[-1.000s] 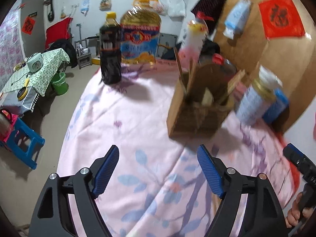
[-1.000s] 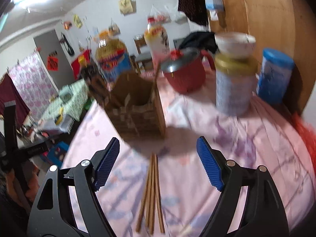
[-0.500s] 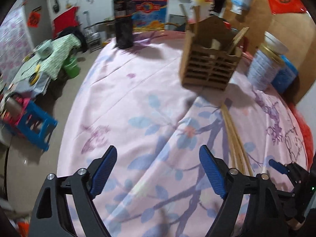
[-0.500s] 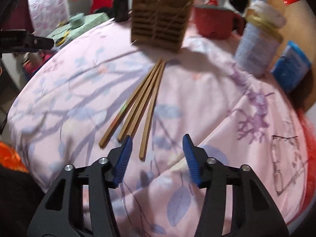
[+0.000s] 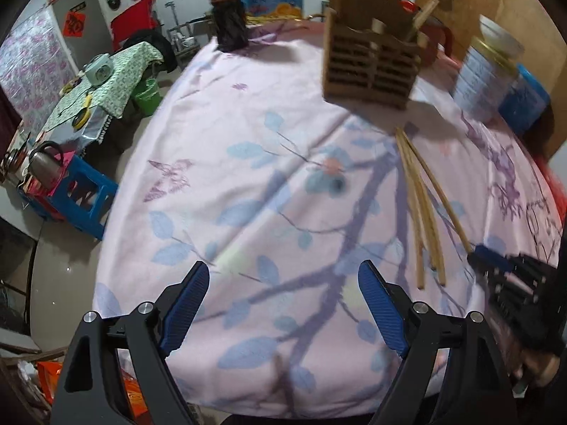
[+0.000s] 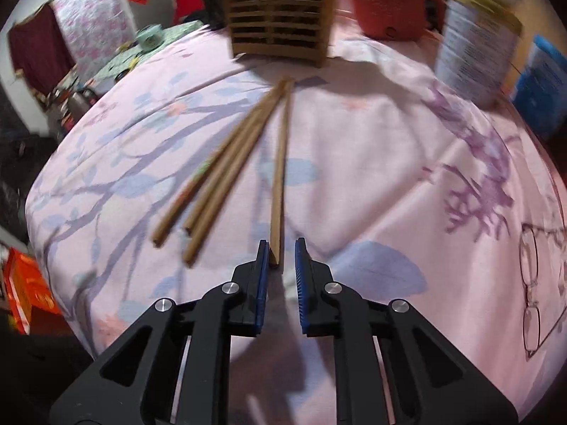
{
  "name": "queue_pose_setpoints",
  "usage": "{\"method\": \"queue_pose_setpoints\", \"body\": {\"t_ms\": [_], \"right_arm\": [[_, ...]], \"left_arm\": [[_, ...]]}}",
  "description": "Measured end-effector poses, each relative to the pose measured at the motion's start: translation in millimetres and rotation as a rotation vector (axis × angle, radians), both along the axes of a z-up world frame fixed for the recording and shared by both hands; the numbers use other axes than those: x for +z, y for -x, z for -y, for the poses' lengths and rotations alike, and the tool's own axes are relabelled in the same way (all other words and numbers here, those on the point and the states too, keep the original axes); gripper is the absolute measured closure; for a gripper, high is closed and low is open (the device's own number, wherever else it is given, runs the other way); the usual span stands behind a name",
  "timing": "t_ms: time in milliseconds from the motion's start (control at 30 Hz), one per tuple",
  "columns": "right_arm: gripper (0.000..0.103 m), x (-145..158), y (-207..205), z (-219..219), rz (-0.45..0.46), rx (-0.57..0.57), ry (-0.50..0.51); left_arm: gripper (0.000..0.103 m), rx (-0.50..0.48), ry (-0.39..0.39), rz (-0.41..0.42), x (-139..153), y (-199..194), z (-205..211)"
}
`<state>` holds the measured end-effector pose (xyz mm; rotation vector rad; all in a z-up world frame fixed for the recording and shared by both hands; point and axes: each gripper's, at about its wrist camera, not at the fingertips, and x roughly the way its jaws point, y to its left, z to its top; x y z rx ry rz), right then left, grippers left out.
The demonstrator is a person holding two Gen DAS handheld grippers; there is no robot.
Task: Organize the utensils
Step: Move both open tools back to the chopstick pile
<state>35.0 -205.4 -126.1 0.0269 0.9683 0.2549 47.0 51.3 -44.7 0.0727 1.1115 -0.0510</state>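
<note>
1. Left hand-held gripper (image 5: 280,313): jaws spread wide, nothing between the blue ribbed pads. It hangs over bare pink floral cloth on the surface (image 5: 248,184), well left of the chopsticks.
2. Loose chopsticks (image 6: 216,173): three plain wooden sticks, thin and square-ended, fanned on the cloth with far tips converging near the holder.
3. Single chopstick (image 6: 280,177): lies apart from the fan, just right of it. Its long axis runs straight away from the right hand-held gripper (image 6: 280,258) toward the holder; the near end sits between the pads.
4. Right hand-held gripper: jaws have just been closing and now stand narrow. The near end touches or nearly touches the left pad; a gap shows at the right pad, so no firm pinch yet, by my reading. This hand is clearly the nearer one.
5. Wooden utensil holder (image 6: 280,14): slatted box, upright at the far side, some sticks already in it.
6. Judgement: finish the pinch, then lift end-first.
</note>
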Motion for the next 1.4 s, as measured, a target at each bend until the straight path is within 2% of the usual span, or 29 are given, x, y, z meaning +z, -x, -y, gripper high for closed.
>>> {"method": "queue_pose_setpoints", "body": {"t_ms": [33,133,367,500,600,767,933,1033,1100,1167,1233,1267,1400], "right_arm": [[0.082,1.9,0.5,10.1,-0.009,-0.009,-0.034],[0.082,16.4,6.8,42.3,0.004,-0.059,-0.121],[0.073,54.1,29.2,103.9,0.076,-0.216,-0.084],[0.059,58.9,40.7,123.8,0.07,-0.273,-0.078],[0.057,58.2,46.5,128.3,0.056,-0.266,-0.083],[0.057,54.4,51.5,108.4,0.04,-0.203,-0.067],[0.053,62.0,54.3,81.1,0.08,-0.116,0.003],[0.053,69.1,56.4,72.5,0.113,-0.091,0.04],[0.053,71.6,55.8,71.2,0.12,-0.091,0.041],[0.053,72.8,53.8,71.7,0.122,-0.099,0.042],[0.053,73.7,51.8,72.1,0.124,-0.107,0.039],[0.053,73.7,49.9,71.9,0.125,-0.109,0.039],[0.053,63.2,38.7,67.5,0.083,-0.098,0.03]], "left_arm": [[0.018,-0.02,-0.001,-0.007,-3.3,1.3,8.1],[0.018,-0.054,-0.011,-0.029,-13.2,2.6,25.6],[0.018,-0.115,0.033,-0.077,-39.8,2.2,58.7],[0.018,-0.127,0.049,-0.086,-52.0,0.9,68.8],[0.018,-0.115,0.074,-0.084,-57.5,0.4,71.0],[0.019,-0.105,0.102,-0.057,-59.4,3.9,70.2],[0.022,-0.135,0.118,-0.007,-58.5,7.4,76.8],[0.04,-0.196,0.113,0.022,-60.9,8.6,88.1],[0.06,-0.242,0.095,0.024,-66.9,6.8,97.4],[0.067,-0.272,0.073,0.051,-70.2,6.2,103.2],[0.083,-0.318,0.039,0.079,-71.4,6.5,110.0],[0.095,-0.331,0.049,0.074,-71.3,5.5,110.0],[0.097,-0.286,0.077,0.087,-61.8,-4.5,92.7]]}}
